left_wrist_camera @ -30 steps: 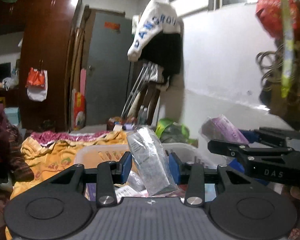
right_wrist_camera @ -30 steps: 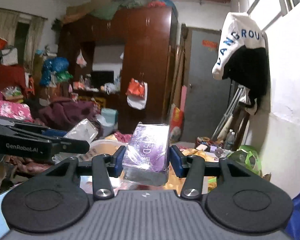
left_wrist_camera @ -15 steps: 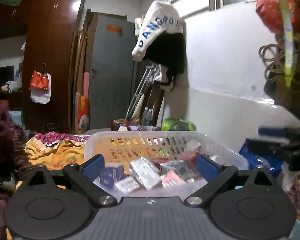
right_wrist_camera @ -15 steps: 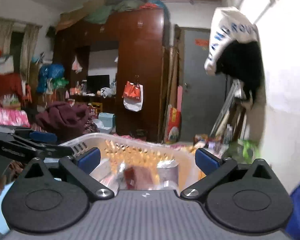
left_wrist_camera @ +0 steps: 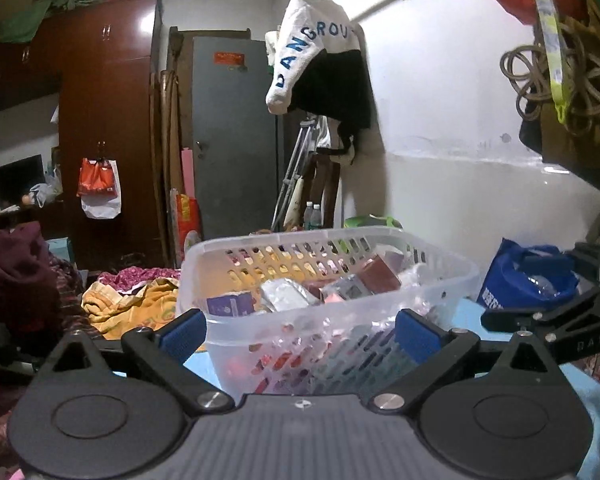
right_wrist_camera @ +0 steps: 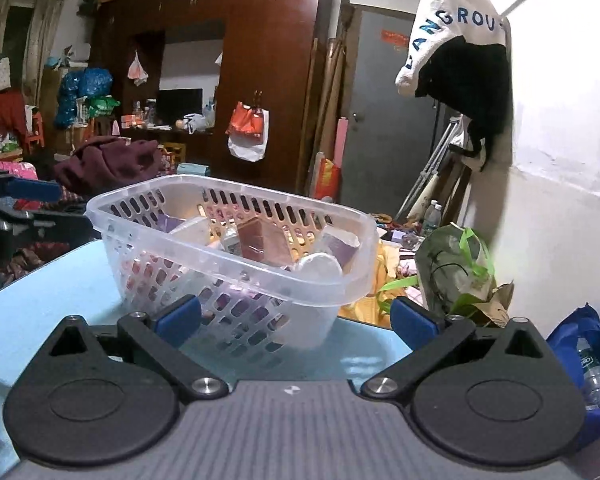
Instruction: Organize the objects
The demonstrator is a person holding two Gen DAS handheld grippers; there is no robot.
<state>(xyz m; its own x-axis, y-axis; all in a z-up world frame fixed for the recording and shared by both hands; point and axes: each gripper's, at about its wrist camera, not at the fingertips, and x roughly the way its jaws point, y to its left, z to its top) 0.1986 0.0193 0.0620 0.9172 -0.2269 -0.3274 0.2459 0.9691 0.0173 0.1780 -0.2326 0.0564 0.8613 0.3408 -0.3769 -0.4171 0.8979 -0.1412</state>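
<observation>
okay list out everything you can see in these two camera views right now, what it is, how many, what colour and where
basket: one, clear plastic, on the blue table
packets and boxes: several, purple, maroon and silvery, inside the basket
table: one, light blue, under the basket
blue bag: one, blue, right of the basket
green plastic bag: one, green, beyond the table by the wall
hanging garment: one, white and black, on the wall
wardrobe: one, dark brown, far side of the room
door: one, grey, beside the wardrobe
left tool: one, black with blue pads, open, holding nothing
right tool: one, same colours, open, holding nothing
</observation>
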